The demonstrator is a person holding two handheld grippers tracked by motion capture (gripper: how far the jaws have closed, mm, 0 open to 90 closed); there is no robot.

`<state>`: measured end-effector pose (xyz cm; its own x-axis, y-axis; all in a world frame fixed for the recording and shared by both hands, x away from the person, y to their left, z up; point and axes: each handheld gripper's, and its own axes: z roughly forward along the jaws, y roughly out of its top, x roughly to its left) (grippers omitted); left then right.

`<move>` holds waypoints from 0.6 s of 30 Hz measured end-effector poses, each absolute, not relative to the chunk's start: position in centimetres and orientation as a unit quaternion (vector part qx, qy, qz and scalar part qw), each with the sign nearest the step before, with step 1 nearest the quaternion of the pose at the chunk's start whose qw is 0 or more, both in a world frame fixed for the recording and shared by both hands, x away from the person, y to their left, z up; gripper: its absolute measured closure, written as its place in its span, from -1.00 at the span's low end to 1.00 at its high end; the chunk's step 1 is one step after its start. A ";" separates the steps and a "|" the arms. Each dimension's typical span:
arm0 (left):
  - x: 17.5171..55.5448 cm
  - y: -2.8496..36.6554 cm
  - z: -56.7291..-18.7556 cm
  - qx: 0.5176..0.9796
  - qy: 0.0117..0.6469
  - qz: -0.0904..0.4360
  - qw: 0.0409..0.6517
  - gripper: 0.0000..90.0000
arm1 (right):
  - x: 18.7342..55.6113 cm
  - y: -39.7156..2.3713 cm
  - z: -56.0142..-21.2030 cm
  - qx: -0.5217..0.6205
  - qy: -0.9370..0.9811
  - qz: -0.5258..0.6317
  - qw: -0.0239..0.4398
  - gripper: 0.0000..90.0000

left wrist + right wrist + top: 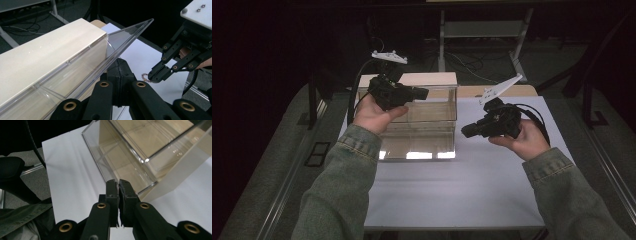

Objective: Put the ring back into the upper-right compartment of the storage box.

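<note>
A clear plastic box (419, 131) with a cream back wall (47, 55) stands open-topped on the white table (452, 190). My left gripper (424, 93) hangs over the box's back left part, pointing right. Its jaws (121, 66) are shut with nothing between them, close to the box's clear rim (130, 32). My right gripper (466, 131) is held in the air just right of the box, pointing left at it. It is shut (118, 182), and a small bronze beaded chain (145, 76) sticks out of its tips (155, 75).
The box's near clear corner (147, 160) lies straight ahead of the right gripper. The table's white sheet stretches out in front of the box. A pale wooden strip (507, 90) runs along the far edge. Dark floor, cables and a desk frame (482, 30) lie beyond.
</note>
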<state>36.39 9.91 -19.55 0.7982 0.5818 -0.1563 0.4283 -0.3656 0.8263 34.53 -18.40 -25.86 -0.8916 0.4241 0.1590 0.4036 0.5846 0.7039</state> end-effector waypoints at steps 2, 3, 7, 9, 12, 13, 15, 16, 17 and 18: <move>36.4 9.9 -19.6 0.822 0.307 0.081 0.472 0.98 | 34.7 -18.2 -25.6 0.232 0.890 0.393 0.014 0.91; 36.4 9.9 -19.6 0.822 0.307 0.081 0.473 0.98 | 34.7 -18.1 -25.5 0.232 0.890 0.393 0.013 0.91; 36.4 9.8 -19.6 0.821 0.309 0.079 0.473 0.98 | 35.0 -17.8 -25.1 0.230 0.890 0.393 0.014 0.91; 36.4 9.8 -19.6 0.823 0.307 0.079 0.472 0.98 | 35.2 -17.6 -24.9 0.229 0.890 0.393 0.017 0.91; 36.4 9.7 -19.6 0.822 0.307 0.080 0.474 0.98 | 35.5 -17.3 -24.5 0.227 0.890 0.395 0.019 0.91; 36.4 9.7 -19.7 0.822 0.308 0.079 0.473 0.98 | 35.6 -17.2 -24.4 0.227 0.890 0.395 0.019 0.91; 36.5 9.6 -19.7 0.822 0.308 0.079 0.473 0.98 | 35.8 -17.0 -24.2 0.227 0.889 0.396 0.021 0.91; 36.5 9.6 -19.6 0.822 0.308 0.078 0.472 0.98 | 35.9 -16.9 -24.1 0.227 0.889 0.396 0.021 0.91; 36.5 9.6 -19.6 0.822 0.308 0.079 0.472 0.98 | 36.0 -16.8 -24.0 0.226 0.890 0.396 0.024 0.91; 36.5 9.6 -19.6 0.822 0.308 0.078 0.472 0.98 | 36.0 -16.7 -23.9 0.227 0.890 0.395 0.023 0.91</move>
<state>36.45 9.64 -19.64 0.7975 0.5811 -0.1623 0.4330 -0.3639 0.8246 36.04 -16.70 -23.87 -0.8954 0.4231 0.1384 0.3865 0.5844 0.7135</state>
